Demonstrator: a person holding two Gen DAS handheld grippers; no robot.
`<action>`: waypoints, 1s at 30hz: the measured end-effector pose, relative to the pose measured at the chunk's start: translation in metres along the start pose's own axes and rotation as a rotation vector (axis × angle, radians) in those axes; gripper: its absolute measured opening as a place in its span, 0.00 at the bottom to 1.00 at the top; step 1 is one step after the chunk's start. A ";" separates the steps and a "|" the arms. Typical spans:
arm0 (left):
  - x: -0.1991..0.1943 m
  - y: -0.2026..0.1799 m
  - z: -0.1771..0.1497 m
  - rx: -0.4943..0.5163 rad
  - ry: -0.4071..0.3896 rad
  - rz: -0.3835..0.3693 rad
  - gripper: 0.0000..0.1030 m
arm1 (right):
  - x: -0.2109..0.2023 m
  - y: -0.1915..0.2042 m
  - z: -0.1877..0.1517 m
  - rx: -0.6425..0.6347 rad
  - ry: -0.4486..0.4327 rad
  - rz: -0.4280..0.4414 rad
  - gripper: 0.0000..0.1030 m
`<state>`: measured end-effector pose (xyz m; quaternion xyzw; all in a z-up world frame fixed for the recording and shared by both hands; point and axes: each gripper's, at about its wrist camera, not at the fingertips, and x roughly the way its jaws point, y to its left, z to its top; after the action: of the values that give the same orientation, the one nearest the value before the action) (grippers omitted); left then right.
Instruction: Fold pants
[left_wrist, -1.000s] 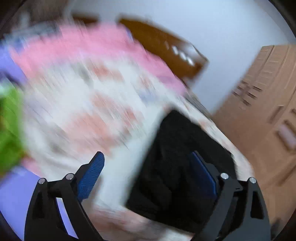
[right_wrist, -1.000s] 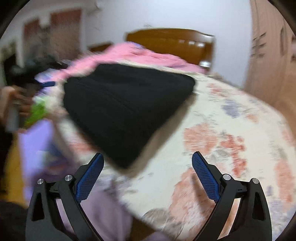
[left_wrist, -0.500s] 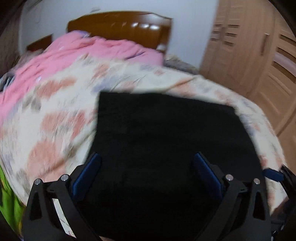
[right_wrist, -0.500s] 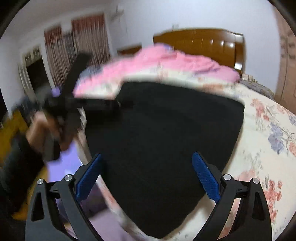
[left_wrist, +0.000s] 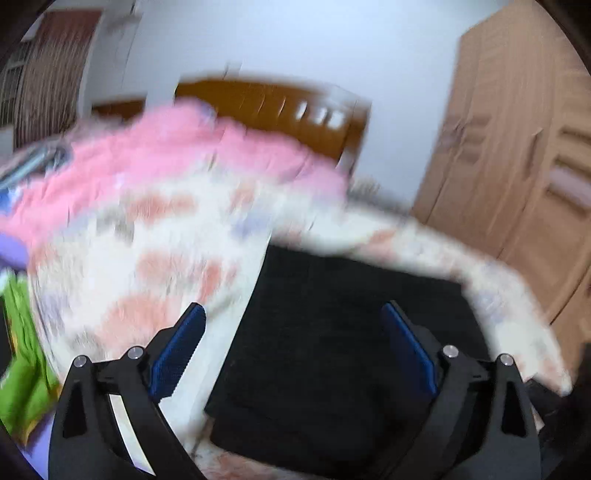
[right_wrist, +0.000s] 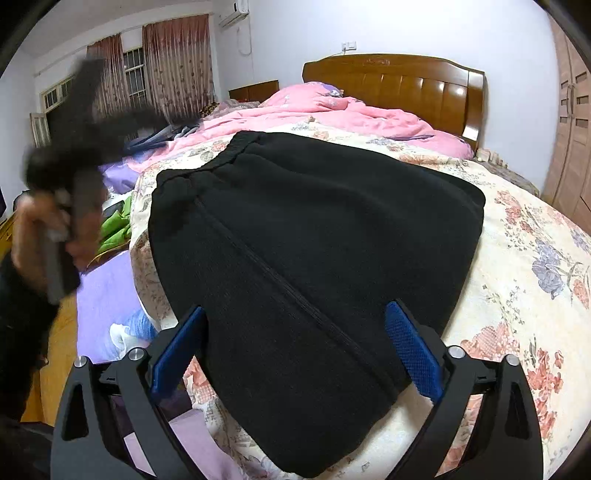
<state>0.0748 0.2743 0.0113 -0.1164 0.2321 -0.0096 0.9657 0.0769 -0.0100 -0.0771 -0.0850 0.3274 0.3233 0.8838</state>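
Both grippers — left (left_wrist: 291, 343), right (right_wrist: 295, 339) — gape empty over folded black pants (right_wrist: 314, 240); left view blurred.

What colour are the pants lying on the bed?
Black. The pants show best in the right wrist view, spread on the floral quilt.

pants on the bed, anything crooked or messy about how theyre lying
Nothing stands out. The black pants lie flat as a folded bundle on the floral bedspread, waistband toward the pink quilt, no loose leg trailing. Both the right gripper and the left gripper are open, holding nothing.
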 end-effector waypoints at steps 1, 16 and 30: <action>-0.008 -0.010 0.008 0.024 -0.014 -0.059 0.94 | -0.001 0.001 0.000 -0.002 -0.004 -0.006 0.94; 0.091 -0.038 -0.038 0.258 0.247 0.018 0.88 | -0.002 -0.005 0.000 -0.005 0.021 0.009 0.95; 0.068 -0.040 -0.046 0.256 0.215 0.005 0.88 | -0.020 -0.030 0.005 0.082 0.039 0.051 0.95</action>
<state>0.1166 0.2198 -0.0498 0.0100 0.3315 -0.0491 0.9421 0.0869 -0.0412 -0.0625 -0.0463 0.3595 0.3301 0.8716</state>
